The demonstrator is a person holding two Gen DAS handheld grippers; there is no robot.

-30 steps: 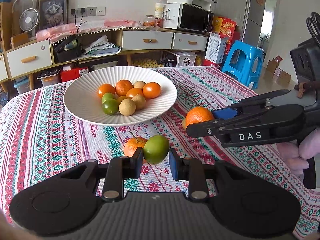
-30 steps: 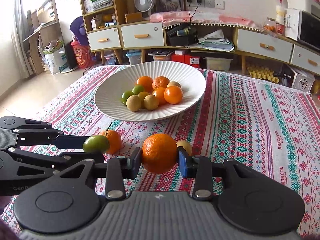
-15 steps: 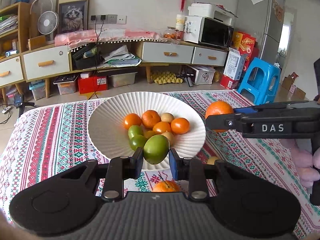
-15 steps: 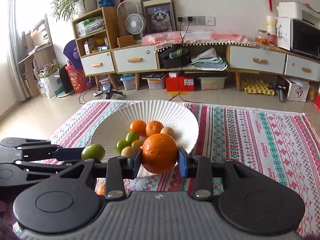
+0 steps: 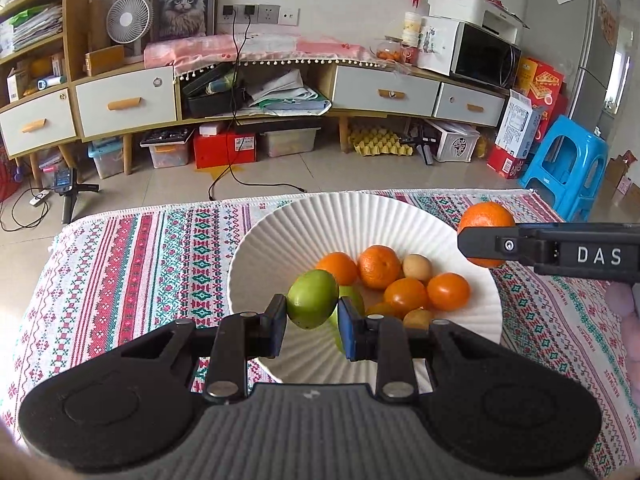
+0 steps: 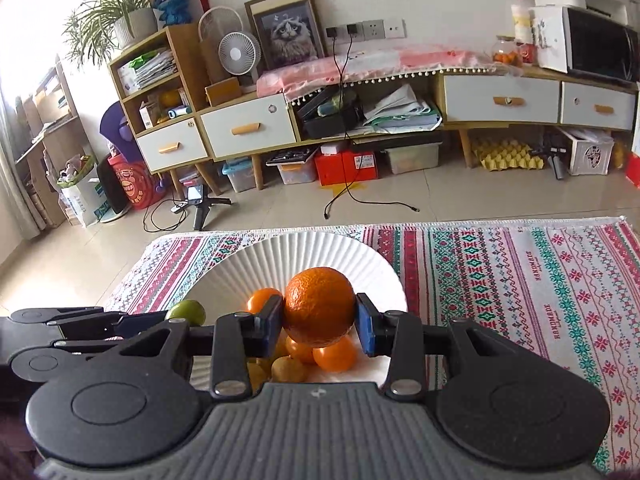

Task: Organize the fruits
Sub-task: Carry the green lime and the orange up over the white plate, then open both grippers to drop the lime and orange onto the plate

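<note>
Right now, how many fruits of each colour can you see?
Orange round fruits: 5, one in the right gripper
Green round fruits: 2, one in the left gripper
Yellow-brown round fruits: 2
Total: 9 showing; more may be hidden

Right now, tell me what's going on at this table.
A person is sorting fruit with a handheld gripper in each hand. The left gripper is shut on a green fruit, and the right gripper is shut on a large orange. Both are held in the air over the white ribbed plate, which already holds a pile of oranges and small green and yellowish fruits. Neither fruit has been let go yet. The plate sits on a patterned tablecloth.
</note>
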